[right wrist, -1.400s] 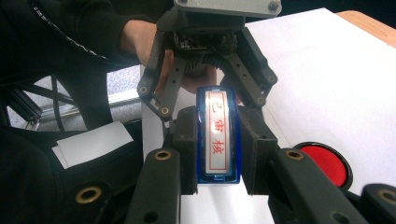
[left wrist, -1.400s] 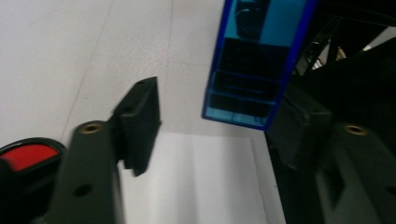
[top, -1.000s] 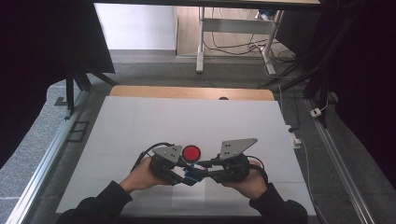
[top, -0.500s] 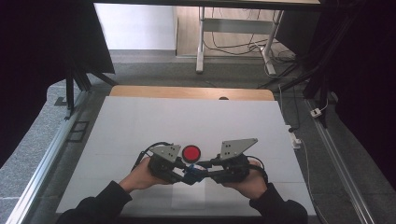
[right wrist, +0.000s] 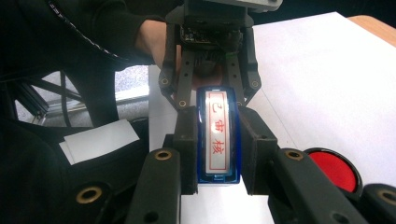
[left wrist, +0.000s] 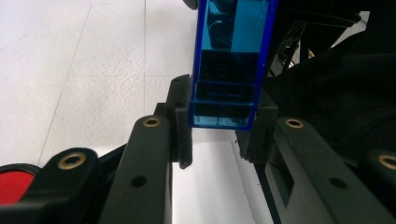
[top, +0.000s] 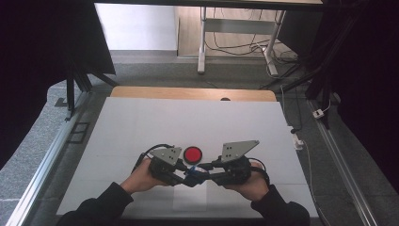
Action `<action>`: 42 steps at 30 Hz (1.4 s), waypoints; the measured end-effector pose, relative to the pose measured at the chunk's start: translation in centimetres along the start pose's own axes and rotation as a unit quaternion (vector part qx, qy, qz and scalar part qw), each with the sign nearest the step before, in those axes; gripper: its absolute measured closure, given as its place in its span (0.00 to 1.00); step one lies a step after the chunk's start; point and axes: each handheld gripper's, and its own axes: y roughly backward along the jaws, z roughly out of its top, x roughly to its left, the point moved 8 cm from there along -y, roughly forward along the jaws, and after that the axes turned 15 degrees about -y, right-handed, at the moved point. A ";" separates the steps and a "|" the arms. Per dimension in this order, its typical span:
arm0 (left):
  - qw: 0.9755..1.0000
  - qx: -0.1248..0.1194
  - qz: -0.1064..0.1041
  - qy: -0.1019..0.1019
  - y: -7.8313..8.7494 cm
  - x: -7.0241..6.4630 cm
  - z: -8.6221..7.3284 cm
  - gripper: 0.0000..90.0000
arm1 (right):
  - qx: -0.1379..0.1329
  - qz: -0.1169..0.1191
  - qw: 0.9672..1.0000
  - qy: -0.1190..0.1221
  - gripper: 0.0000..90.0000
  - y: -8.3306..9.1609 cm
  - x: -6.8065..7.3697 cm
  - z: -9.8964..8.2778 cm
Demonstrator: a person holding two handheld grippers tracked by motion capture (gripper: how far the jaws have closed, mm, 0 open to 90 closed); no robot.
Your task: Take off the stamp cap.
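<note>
**benchtop_bo:** Down at the near edge of the white table (top: pixel 141 122), we've got the blue stamp (top: pixel 192 173) strung between both tools. Left gripper (top: pixel 181 178) has just finished closing on one end, and the left gripper view shows its pads squeezing the clear blue case (left wrist: pixel 229 70). Right gripper (top: pixel 203 177) is clamped on the other end, with the white face and its red characters (right wrist: pixel 218 135) showing between its jaws.

**pivot_pat:** So the long axis runs straight from one tool to the other, left to right across the table?

**benchtop_bo:** Yep, pretty much level, just off the surface as far as we can tell. Neither hand is nearer, since both have an end. We'd guess the next move is pulling apart along that axis, like uncapping it.

**pivot_pat:** And the red ink pad (top: pixel 193 154)?

**benchtop_bo:** Just beyond the grippers, close and centred, not touching anything.
</note>
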 end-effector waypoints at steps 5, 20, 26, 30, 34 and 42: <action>1.000 0.003 0.000 0.002 0.0 0.0 0.0 0.76 | -0.001 0.000 1.000 0.001 0.79 0.0 0.0 0.0; 1.000 0.006 -0.002 0.009 0.2 -0.1 0.2 0.77 | -0.003 -0.001 1.000 0.008 0.79 0.1 0.2 0.1; 1.000 0.010 -0.002 0.007 0.2 -0.1 0.2 0.77 | -0.005 0.000 1.000 0.007 0.79 0.1 0.2 0.2; 1.000 0.015 -0.004 0.008 0.2 -0.2 0.1 0.77 | -0.003 0.001 1.000 0.008 0.79 0.1 0.2 0.1; 0.999 0.048 -0.012 0.008 -0.1 -0.4 -0.6 0.77 | -0.005 -0.003 1.000 0.014 0.79 0.3 0.2 0.3; 0.999 0.044 -0.010 0.016 -0.5 -0.3 -0.8 0.76 | -0.017 -0.009 1.000 0.008 0.79 1.2 -0.2 0.5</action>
